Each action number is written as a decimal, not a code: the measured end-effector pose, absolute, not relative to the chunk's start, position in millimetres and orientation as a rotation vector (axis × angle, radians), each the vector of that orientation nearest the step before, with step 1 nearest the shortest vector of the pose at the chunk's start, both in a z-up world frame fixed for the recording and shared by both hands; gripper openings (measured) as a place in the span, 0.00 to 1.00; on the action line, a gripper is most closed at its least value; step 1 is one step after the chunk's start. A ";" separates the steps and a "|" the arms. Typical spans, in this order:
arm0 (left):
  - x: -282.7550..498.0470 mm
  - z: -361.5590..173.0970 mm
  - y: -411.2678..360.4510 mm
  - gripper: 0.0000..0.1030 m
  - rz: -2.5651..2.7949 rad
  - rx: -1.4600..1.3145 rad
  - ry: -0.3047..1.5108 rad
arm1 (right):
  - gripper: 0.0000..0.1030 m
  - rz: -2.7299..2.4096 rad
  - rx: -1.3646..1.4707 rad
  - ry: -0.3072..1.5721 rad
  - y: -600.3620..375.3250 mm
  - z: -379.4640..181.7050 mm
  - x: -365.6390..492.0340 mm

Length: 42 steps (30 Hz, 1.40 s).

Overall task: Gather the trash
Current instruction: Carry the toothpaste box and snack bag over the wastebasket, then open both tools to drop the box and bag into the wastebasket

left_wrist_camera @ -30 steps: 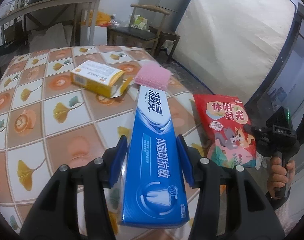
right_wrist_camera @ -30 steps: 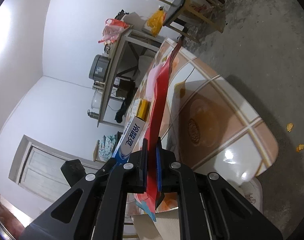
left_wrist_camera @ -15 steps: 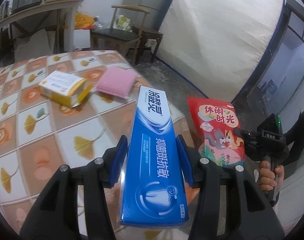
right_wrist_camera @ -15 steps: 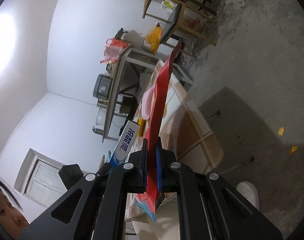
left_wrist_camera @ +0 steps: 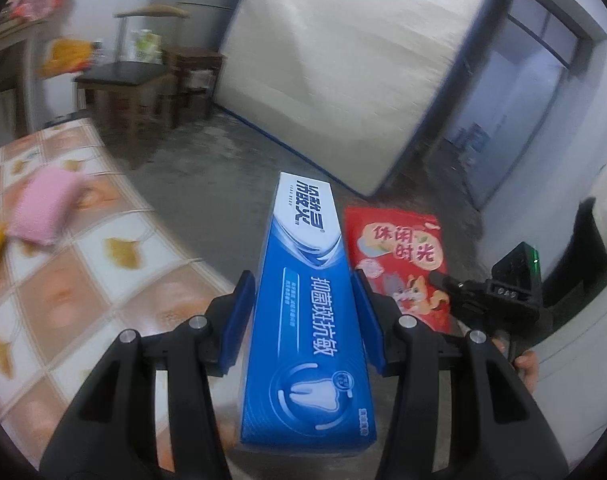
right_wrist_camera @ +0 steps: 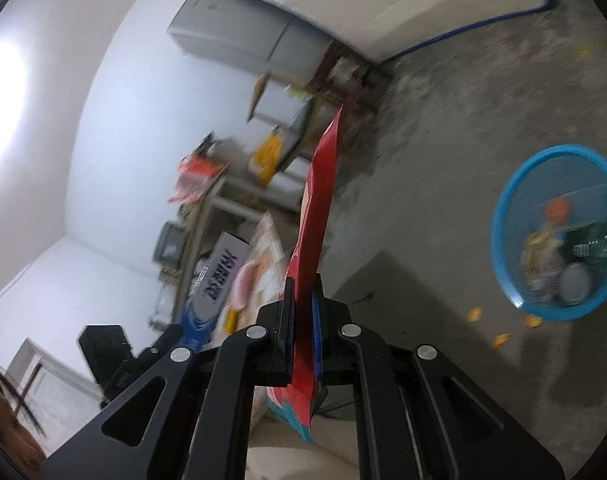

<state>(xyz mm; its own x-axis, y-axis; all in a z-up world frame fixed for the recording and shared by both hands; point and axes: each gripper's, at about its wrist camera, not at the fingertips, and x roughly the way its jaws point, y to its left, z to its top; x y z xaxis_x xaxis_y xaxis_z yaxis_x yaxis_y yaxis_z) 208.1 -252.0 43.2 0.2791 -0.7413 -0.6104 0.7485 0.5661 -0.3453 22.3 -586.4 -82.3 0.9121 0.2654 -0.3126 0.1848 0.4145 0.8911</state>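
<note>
My left gripper point(left_wrist_camera: 303, 296) is shut on a long blue and white toothpaste box point(left_wrist_camera: 307, 300) that sticks forward past the table's edge, over the concrete floor. My right gripper point(right_wrist_camera: 303, 320) is shut on a flat red snack bag point(right_wrist_camera: 317, 216), seen edge-on in the right wrist view and face-on as the red snack bag point(left_wrist_camera: 399, 256) in the left wrist view. The right gripper point(left_wrist_camera: 455, 286) shows there with a hand under it. A blue mesh basket point(right_wrist_camera: 515, 280) with several pieces of trash inside stands on the floor at the right.
The tiled table point(left_wrist_camera: 75, 288) lies at the left with a pink sponge point(left_wrist_camera: 43, 210) on it. A dark chair point(left_wrist_camera: 119, 80), a mattress point(left_wrist_camera: 343, 72) against the wall and a grey fridge point(right_wrist_camera: 247, 40) stand beyond. Orange scraps point(right_wrist_camera: 499, 338) lie near the basket.
Both grippers have swung away from the table toward the open floor, each keeping its load. The table has slid left, the yellow box has left view, and the blue basket has come into view.
</note>
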 end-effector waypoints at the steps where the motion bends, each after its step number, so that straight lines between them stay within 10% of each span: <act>1: 205.3 38.9 -266.5 0.45 -1.015 0.016 0.823 | 0.07 0.023 1.157 0.445 -593.2 -87.1 15.3; 23: 227.3 -196.2 -533.0 0.46 -1.063 0.154 1.203 | 0.07 -0.454 0.980 0.742 -685.6 -229.3 37.0; 28: 247.0 -242.8 -542.5 0.65 -0.953 0.178 1.299 | 0.23 -0.522 0.959 0.905 -698.2 -292.6 61.1; 34: 240.2 -224.7 -518.8 0.67 -0.996 0.152 1.237 | 0.38 -0.586 0.987 0.827 -704.3 -290.4 36.1; 42: 201.0 -132.5 -472.3 0.67 -1.172 0.101 1.095 | 0.34 -0.590 0.783 0.687 -690.4 -222.9 33.8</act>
<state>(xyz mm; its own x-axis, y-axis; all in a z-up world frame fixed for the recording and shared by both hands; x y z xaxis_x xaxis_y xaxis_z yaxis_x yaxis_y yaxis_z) 201.0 -472.3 -132.5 -0.0323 -0.6842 -0.7286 0.7732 0.4449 -0.4520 33.8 -690.4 -222.9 0.6368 -0.2202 -0.7390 0.6970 0.5742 0.4295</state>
